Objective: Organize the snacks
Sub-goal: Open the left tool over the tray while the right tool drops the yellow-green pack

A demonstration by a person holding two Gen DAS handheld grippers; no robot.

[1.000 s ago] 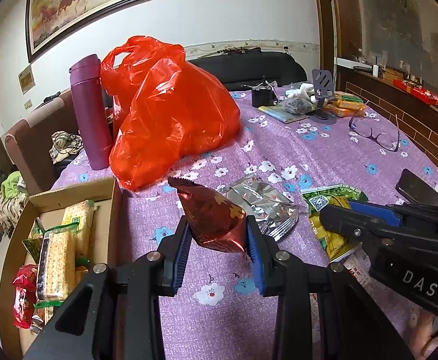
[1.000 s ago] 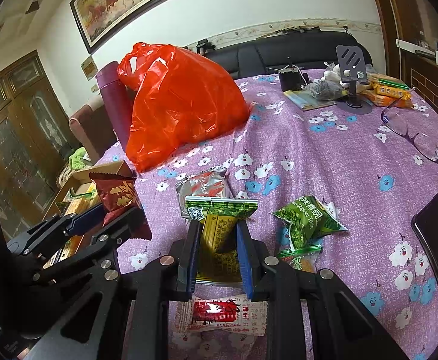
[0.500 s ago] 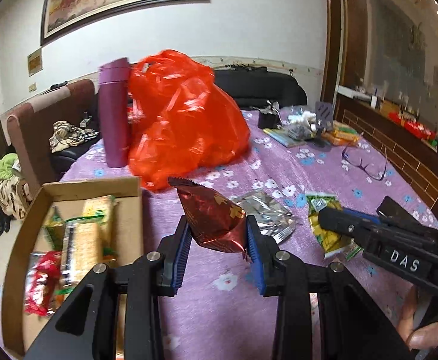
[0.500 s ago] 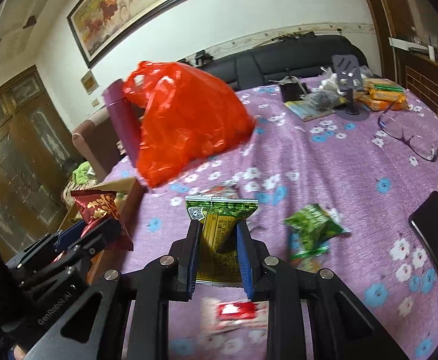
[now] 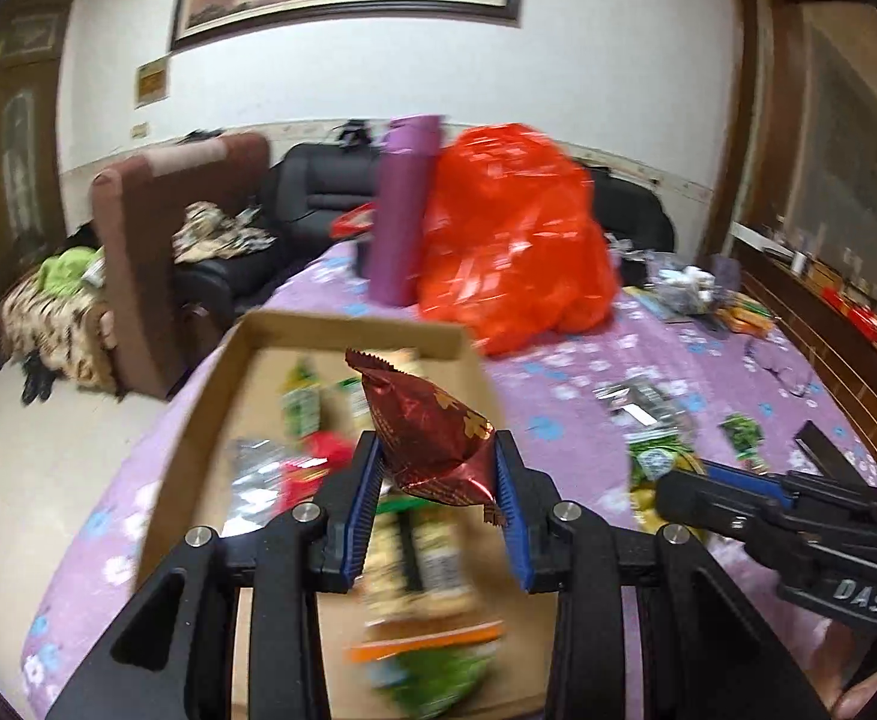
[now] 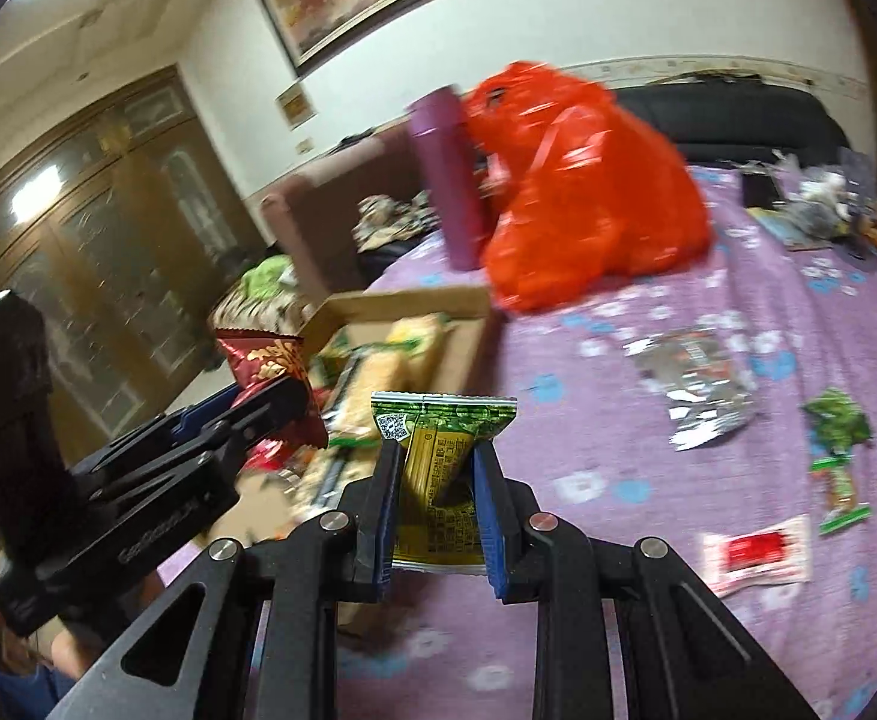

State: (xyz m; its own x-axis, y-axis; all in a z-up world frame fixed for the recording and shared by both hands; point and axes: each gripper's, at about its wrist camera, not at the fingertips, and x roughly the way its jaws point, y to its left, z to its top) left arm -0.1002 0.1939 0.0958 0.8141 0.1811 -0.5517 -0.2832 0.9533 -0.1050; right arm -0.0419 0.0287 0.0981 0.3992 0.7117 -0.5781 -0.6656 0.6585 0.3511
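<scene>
My left gripper (image 5: pixel 438 480) is shut on a dark red foil snack packet (image 5: pixel 423 426) and holds it above the open cardboard box (image 5: pixel 354 327), which holds several snack packs. My right gripper (image 6: pixel 435 498) is shut on a green and yellow snack packet (image 6: pixel 441 468), held above the purple flowered tablecloth just right of the box (image 6: pixel 408 300). The left gripper with its red packet (image 6: pixel 264 360) shows at the left of the right wrist view. Loose on the cloth lie a silver packet (image 6: pixel 702 384), a green packet (image 6: pixel 840 444) and a white and red packet (image 6: pixel 756 552).
A big red plastic bag (image 5: pixel 516 240) and a purple flask (image 5: pixel 405 210) stand behind the box. A phone (image 5: pixel 828 450) lies at the table's right edge. Small items clutter the far right (image 6: pixel 828 210). Sofas and a chair stand beyond the table.
Both grippers have swung left with their packets still held. The left gripper has gone from over the tablecloth to over the box. The right gripper now sits beside the box.
</scene>
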